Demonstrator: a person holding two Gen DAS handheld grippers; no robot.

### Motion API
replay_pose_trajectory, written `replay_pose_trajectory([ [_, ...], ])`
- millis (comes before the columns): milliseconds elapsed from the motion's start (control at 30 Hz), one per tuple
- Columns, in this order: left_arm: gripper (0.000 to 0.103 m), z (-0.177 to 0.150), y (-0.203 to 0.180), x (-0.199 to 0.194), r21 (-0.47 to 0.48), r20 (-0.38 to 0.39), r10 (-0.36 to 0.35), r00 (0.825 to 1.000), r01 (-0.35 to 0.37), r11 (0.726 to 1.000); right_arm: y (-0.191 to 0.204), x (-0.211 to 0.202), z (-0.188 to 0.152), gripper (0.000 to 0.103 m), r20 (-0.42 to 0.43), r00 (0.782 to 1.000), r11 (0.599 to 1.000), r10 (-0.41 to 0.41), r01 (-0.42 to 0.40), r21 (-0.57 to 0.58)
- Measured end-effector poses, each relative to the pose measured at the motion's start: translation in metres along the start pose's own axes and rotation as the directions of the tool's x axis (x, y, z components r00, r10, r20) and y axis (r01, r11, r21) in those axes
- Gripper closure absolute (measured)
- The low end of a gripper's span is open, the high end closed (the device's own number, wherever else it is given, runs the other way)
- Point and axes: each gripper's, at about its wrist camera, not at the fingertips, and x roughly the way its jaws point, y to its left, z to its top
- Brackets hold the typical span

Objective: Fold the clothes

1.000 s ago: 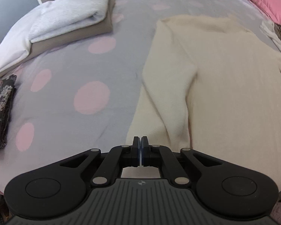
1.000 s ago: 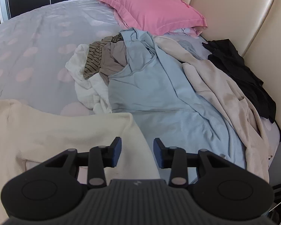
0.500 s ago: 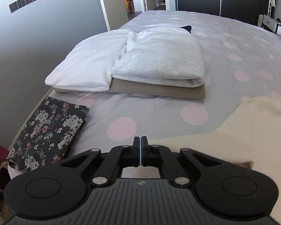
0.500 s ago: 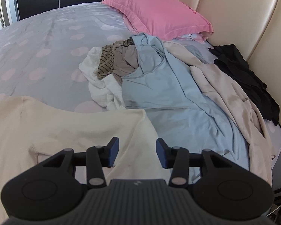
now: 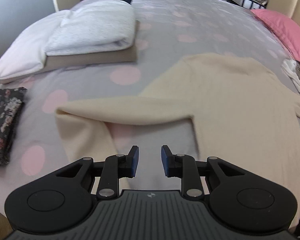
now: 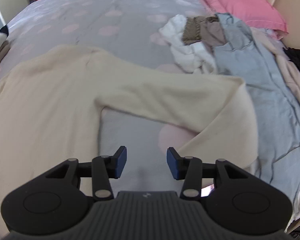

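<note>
A cream knit sweater [image 5: 230, 104] lies flat on the grey bed with pink dots. Its left sleeve [image 5: 118, 110] stretches out sideways and bends down toward me. In the right wrist view the sweater [image 6: 50, 104] shows its right sleeve [image 6: 180, 104] spread out and bent back over the blue garment. My left gripper [image 5: 148, 161] is open and empty, just above the bedsheet between sleeve and body. My right gripper [image 6: 147, 163] is open and empty, above the bedsheet under the right sleeve.
A stack of folded clothes [image 5: 90, 34] sits far left, with a floral folded cloth [image 5: 4, 124] at the bed's left edge. A heap of unfolded clothes [image 6: 210, 40], a blue garment [image 6: 270, 100], and a pink pillow [image 6: 230, 2] lie to the right by the beige headboard.
My left gripper was shut on the left sleeve, pulled it out to the side and has now opened and let go. The right gripper stayed open and swung left, with the right sleeve now spread out.
</note>
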Motion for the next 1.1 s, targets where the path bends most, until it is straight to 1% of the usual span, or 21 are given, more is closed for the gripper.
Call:
replay_pose_trajectory([
  [67,0.077,-0.014,-0.015,0.006,0.041,-0.049,-0.036,0.998,0.038,0.998,0.013,0.007,-0.013,0.056,-0.046,0.998,0.999,0.031,-0.032,-0.036],
  [167,0.077,-0.035,-0.037,0.015,0.100,-0.127,-0.083,0.988,0.096,0.990,0.026,0.014,-0.034,0.057,-0.107,0.992,0.995,0.062,-0.070,-0.072],
  [233,0.077,-0.048,-0.048,0.019,0.137,-0.168,-0.093,0.981,0.116,0.984,0.032,0.017,-0.047,0.057,-0.140,0.987,0.992,0.073,-0.087,-0.094],
  [433,0.077,-0.073,-0.059,0.021,0.156,-0.234,-0.123,0.964,0.162,0.974,0.042,0.019,-0.080,0.058,-0.208,0.975,0.982,0.079,-0.112,-0.150],
  [533,0.077,-0.079,-0.063,0.019,0.170,-0.246,-0.123,0.961,0.167,0.971,0.042,0.018,-0.088,0.063,-0.225,0.971,0.980,0.076,-0.114,-0.161],
  [667,0.077,-0.087,-0.067,0.018,0.168,-0.273,-0.139,0.952,0.190,0.967,0.038,0.018,-0.096,0.063,-0.253,0.964,0.979,0.078,-0.123,-0.165],
  [833,0.077,-0.103,-0.080,0.027,0.214,-0.343,-0.128,0.930,0.211,0.954,0.041,0.023,-0.106,0.063,-0.315,0.941,0.969,0.126,-0.185,-0.165],
  [900,0.077,-0.109,-0.086,0.032,0.236,-0.374,-0.122,0.919,0.221,0.946,0.045,0.024,-0.109,0.072,-0.320,0.938,0.963,0.130,-0.196,-0.183],
  [933,0.077,-0.111,-0.088,0.035,0.245,-0.377,-0.116,0.919,0.219,0.944,0.046,0.024,-0.110,0.082,-0.323,0.937,0.962,0.134,-0.202,-0.186],
  [1000,0.077,-0.111,-0.089,0.036,0.244,-0.374,-0.115,0.920,0.218,0.945,0.049,0.023,-0.110,0.088,-0.328,0.934,0.960,0.140,-0.209,-0.188],
  [1033,0.082,-0.111,-0.089,0.035,0.245,-0.372,-0.118,0.921,0.220,0.944,0.050,0.022,-0.110,0.093,-0.328,0.935,0.959,0.137,-0.208,-0.192],
  [1067,0.090,-0.110,-0.089,0.033,0.246,-0.367,-0.122,0.922,0.223,0.943,0.051,0.020,-0.110,0.094,-0.326,0.936,0.960,0.131,-0.202,-0.195],
  [1100,0.094,-0.110,-0.089,0.032,0.246,-0.361,-0.126,0.924,0.225,0.943,0.053,0.018,-0.111,0.094,-0.321,0.939,0.961,0.123,-0.194,-0.197],
])
